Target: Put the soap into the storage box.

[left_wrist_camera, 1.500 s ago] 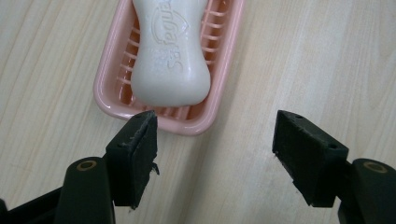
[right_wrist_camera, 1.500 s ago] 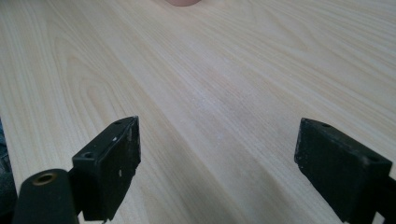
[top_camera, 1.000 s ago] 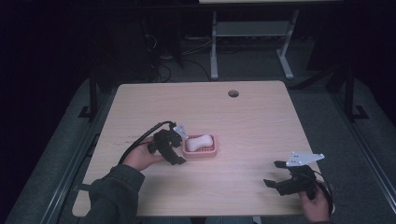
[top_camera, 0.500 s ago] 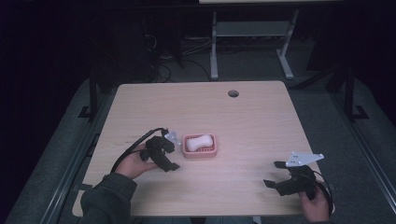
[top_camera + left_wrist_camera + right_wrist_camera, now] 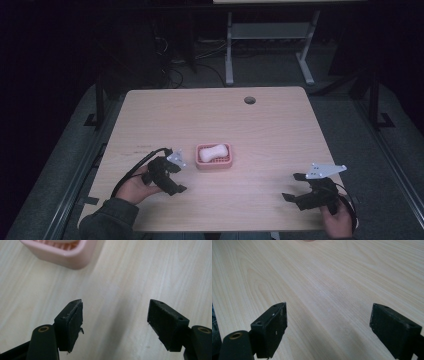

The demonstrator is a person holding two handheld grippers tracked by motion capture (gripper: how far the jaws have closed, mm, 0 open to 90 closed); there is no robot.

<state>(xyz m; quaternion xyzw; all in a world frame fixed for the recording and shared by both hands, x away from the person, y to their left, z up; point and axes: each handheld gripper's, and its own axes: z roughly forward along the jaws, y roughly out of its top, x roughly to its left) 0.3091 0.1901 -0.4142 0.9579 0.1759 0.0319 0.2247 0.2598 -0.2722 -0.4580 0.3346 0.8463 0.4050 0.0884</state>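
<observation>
A pink soap dish (image 5: 215, 162) sits near the middle of the wooden table (image 5: 260, 125), and a white bar of soap (image 5: 214, 151) lies in it. My left gripper (image 5: 176, 176) is a short way to the left of the dish, apart from it and pointing toward it. In the left gripper view my left gripper (image 5: 115, 317) is open over bare wood, with a corner of the dish (image 5: 62, 252) at the upper left. My right gripper (image 5: 294, 186) stays near the front right of the table. In the right gripper view it (image 5: 328, 325) is open with nothing between its jaws.
A round cable hole (image 5: 249, 100) sits near the table's far edge. Behind the table stand a metal frame (image 5: 265, 35) and loose cables on a dark floor. A black cable (image 5: 132, 170) trails from the left gripper toward the left front edge.
My left gripper has drawn back from the soap dish, moving left and toward the near edge of the table. The soap stays in the dish. The right gripper has kept still.
</observation>
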